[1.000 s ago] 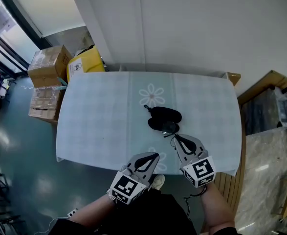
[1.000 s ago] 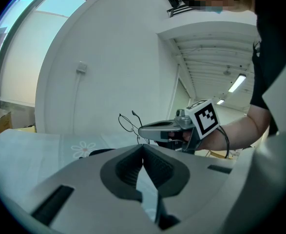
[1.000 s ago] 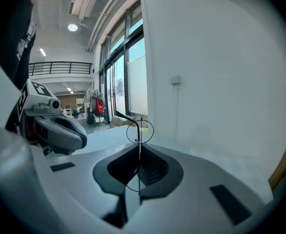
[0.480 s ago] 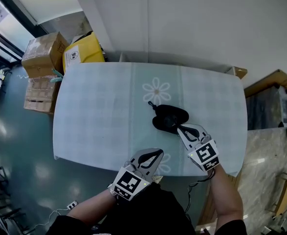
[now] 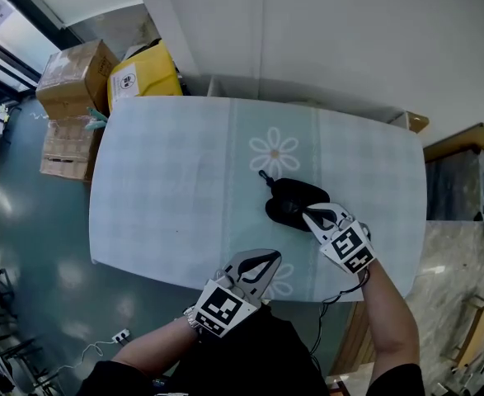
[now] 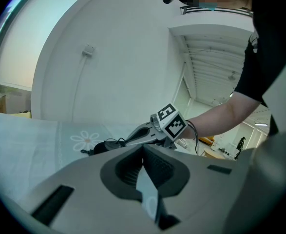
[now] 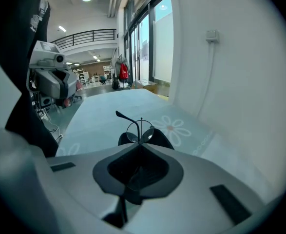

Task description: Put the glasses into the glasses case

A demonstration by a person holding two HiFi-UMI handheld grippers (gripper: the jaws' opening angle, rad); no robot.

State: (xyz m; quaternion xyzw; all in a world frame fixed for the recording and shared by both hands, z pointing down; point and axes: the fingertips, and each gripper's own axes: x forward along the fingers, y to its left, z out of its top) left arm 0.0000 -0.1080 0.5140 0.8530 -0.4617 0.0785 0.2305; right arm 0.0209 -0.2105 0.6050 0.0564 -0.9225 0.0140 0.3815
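Right gripper view: right hand-held gripper clamped on glasses at glasses case; left hand-held gripper closed, empty.

Handheld left gripper and right gripper share pale grey, pointed shells with dark inner pads. Each carries a white cube printed with black square markers. The person wears black short sleeves and a thin black cord at the right wrist.

Our left tongs hang pressed together near our body; our right tongs reach forward, clamped on the glasses.
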